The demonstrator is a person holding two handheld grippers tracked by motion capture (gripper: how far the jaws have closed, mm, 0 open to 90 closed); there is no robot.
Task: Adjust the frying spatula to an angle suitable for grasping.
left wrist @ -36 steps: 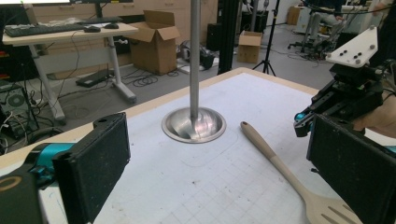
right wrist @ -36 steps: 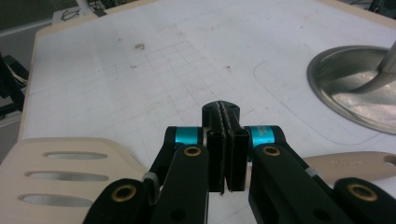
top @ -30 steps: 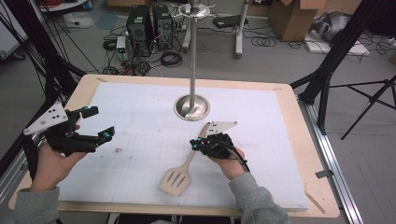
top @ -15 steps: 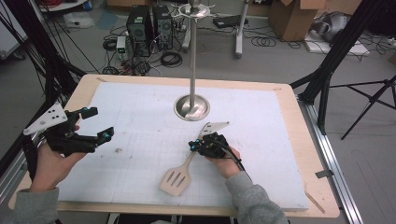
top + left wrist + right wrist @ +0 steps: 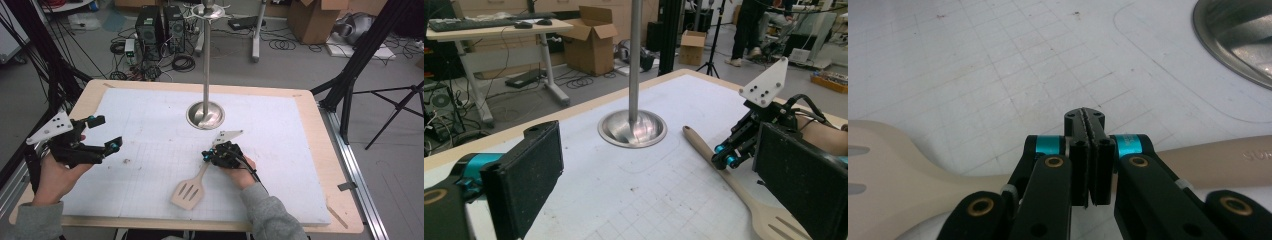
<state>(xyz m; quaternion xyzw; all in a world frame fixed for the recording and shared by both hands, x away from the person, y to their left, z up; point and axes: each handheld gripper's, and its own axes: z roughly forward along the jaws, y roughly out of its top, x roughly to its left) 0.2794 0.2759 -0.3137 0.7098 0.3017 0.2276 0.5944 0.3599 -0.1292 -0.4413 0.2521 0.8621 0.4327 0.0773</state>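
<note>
Grey floor point(image 5: 300, 70) strewn with black cables point(image 5: 182, 62), computer towers point(image 5: 159, 27) stood beyond the worktop point(image 5: 320, 125), cardboard boxes point(image 5: 312, 20) stacked at the back, desk point(image 5: 489, 30) set aside, tripod point(image 5: 395, 107) placed right.

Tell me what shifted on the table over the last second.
Little changed: the right gripper crept slightly down the cream slotted wooden spatula's handle, jaws shut over it. The spatula lies as before, the open left gripper hovers where it was, and the steel pole stand is unmoved.

The pale wooden slotted spatula point(image 5: 191, 186) lies on the white gridded mat point(image 5: 150, 130) covering the light wooden table point(image 5: 345, 200), near the front edge; the steel pole stand with a round base point(image 5: 205, 114) rises behind it, mid-mat.
</note>
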